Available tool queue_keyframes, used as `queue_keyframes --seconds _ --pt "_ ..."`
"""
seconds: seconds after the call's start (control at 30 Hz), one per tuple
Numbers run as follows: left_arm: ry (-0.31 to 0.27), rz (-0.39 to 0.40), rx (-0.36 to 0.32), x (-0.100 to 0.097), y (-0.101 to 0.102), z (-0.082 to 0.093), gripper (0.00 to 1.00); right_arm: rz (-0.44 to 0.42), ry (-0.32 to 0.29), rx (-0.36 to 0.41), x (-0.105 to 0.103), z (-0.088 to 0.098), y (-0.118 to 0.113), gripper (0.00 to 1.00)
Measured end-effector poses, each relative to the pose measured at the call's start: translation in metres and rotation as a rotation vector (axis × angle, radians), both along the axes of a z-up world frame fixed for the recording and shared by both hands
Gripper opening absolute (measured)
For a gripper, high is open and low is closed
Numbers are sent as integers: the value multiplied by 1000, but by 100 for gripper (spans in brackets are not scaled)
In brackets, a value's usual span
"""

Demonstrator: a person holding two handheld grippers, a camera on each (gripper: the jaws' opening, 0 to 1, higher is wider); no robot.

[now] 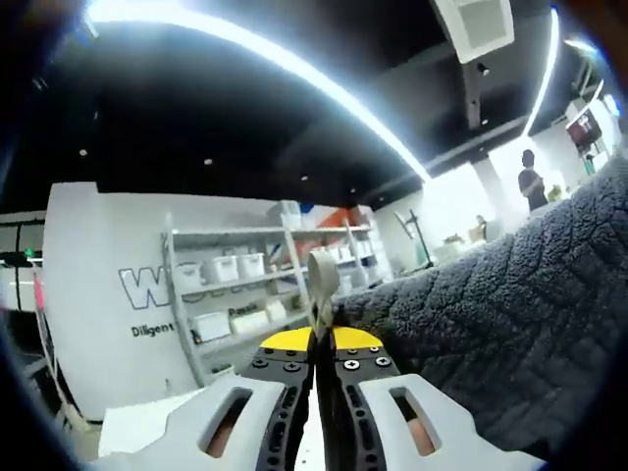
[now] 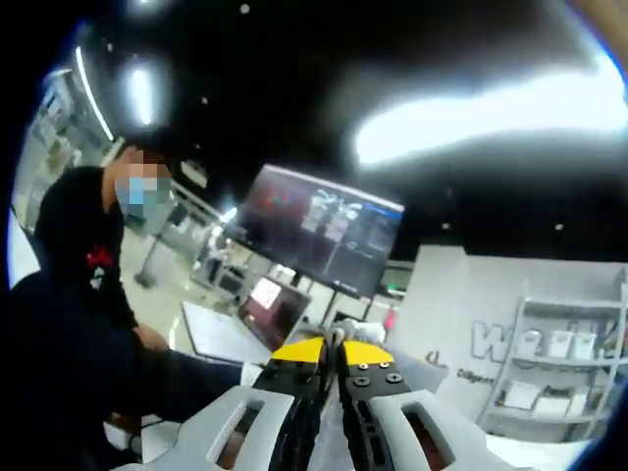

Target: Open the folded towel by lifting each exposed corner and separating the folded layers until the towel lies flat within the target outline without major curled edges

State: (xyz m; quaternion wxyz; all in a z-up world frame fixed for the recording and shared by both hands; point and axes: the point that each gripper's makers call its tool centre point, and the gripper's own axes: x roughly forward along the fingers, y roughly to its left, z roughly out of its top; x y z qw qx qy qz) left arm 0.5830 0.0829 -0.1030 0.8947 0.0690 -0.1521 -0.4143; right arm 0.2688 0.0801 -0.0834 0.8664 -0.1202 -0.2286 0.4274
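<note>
I am holding my left gripper (image 1: pixel 322 339) up toward the room, its jaws pressed together on a corner of the grey towel (image 1: pixel 491 324), which is draping away to the right in front of the shelves (image 1: pixel 245 294). My right gripper (image 2: pixel 332 348) is also raised, jaws closed tight with a pale sliver between the tips, likely towel edge. I judge I am lifting the towel open; next I should spread it and lower it flat.
</note>
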Motion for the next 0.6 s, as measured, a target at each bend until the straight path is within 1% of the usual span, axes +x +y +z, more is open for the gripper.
queue_keyframes --seconds 0.1,0.23,0.33,0.37,0.4,0.47,0.6 --pt "-2 -8 -19 -2 -3 5 4 -3 -4 -5 -3 0 -2 0" --pt "-15 -4 -40 -6 3 15 4 10 -12 -11 -7 5 2 0" --pt "-22 11 -77 -13 16 26 4 22 -24 -20 -11 10 10 0" --pt "-51 26 -102 -17 23 33 4 28 -26 -22 -12 11 12 0" --pt "-70 31 -112 -19 27 37 4 42 -29 -22 -15 13 15 0" --pt "-75 43 -139 -25 39 42 4 56 -30 -24 -18 15 22 0" --pt "-79 44 -158 -31 57 47 4 70 -69 -58 -28 23 45 0"
